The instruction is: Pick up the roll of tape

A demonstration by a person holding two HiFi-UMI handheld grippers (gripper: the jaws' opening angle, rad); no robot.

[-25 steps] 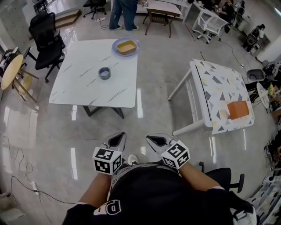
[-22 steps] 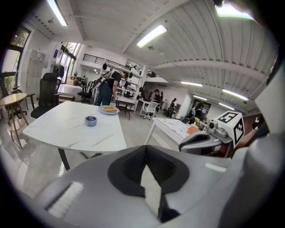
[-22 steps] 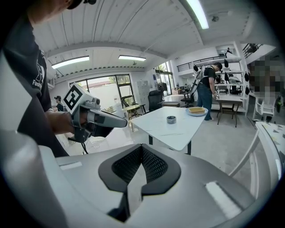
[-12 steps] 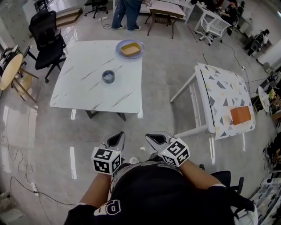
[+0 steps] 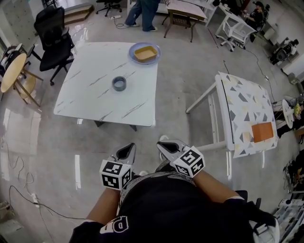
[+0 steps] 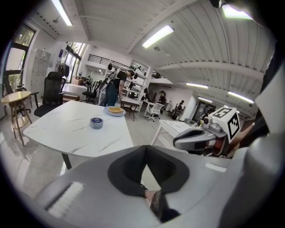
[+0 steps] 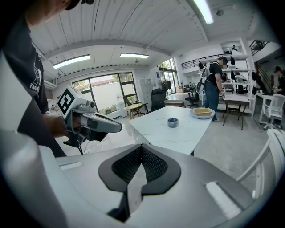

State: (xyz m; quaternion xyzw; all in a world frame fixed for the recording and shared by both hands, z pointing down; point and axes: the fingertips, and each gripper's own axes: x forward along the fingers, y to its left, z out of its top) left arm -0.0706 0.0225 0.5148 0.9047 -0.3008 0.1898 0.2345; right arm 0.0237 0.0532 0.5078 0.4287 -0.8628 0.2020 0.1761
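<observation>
The grey roll of tape [image 5: 119, 84] lies flat near the middle of a white marble-top table [image 5: 95, 102], far ahead of me. It also shows small in the left gripper view [image 6: 96, 123] and the right gripper view [image 7: 173, 122]. My left gripper [image 5: 127, 146] and right gripper [image 5: 163, 144] are held side by side close to my body, over the floor and well short of the table. Both are shut with nothing between their jaws. Each one shows in the other's view: the right gripper [image 6: 196, 139] and the left gripper [image 7: 95, 124].
A blue plate holding a yellow dish [image 5: 144, 52] sits at the table's far corner. A patterned white table [image 5: 247, 114] with an orange item [image 5: 262, 132] stands to the right. A black office chair [image 5: 54, 35] and a round wooden table [image 5: 12, 76] stand left. A person [image 5: 145, 12] stands beyond.
The head view has drifted a little forward and left, so the marble table sits slightly more central. Both grippers stay shut and close to my body.
</observation>
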